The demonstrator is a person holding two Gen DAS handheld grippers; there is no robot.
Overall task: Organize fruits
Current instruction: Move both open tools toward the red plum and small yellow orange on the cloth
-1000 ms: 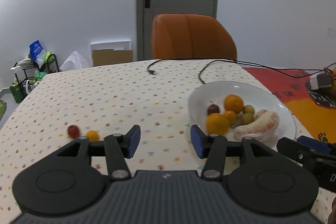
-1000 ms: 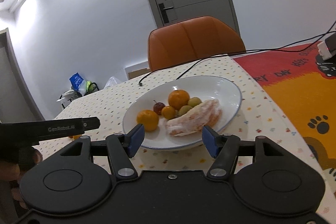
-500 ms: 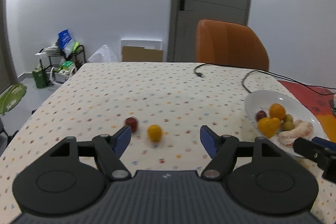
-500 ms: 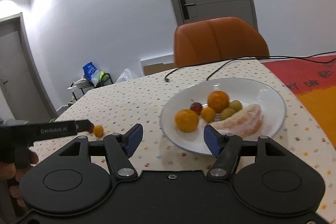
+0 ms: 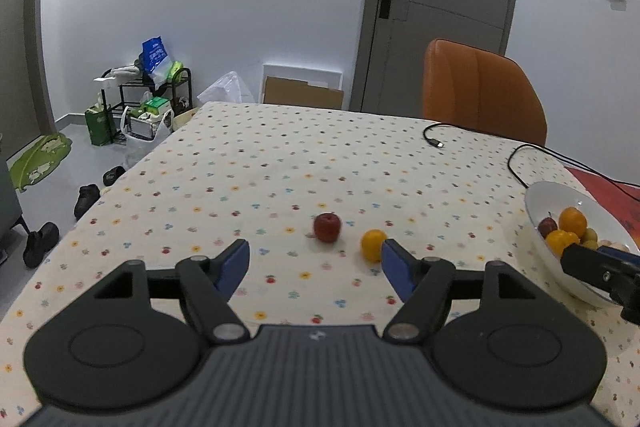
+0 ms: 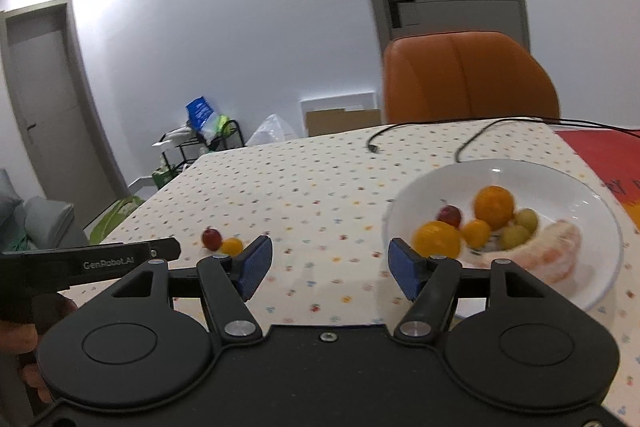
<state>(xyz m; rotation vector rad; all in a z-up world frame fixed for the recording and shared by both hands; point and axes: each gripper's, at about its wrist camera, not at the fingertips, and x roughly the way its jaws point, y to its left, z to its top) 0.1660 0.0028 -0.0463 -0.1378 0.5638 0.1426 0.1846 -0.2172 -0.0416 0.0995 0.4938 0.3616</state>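
A: What does the left gripper (image 5: 315, 262) face?

B: In the lower middle of its view, the jaws stand spread with nothing between them. Beyond them the small red fruit (image 5: 327, 227) sits at centre on the dotted tablecloth (image 5: 280, 163), the small orange fruit (image 5: 373, 245) just right of it, partly behind the right pad.

A: And the right gripper (image 6: 330, 266)?

B: Also spread and empty, low in its frame; the white bowl (image 6: 600, 211) of fruit fills the right side.

A: Which step, then?

B: Likely collecting the two strays. The next move calls for centring one fruit between the left pads, then closing.
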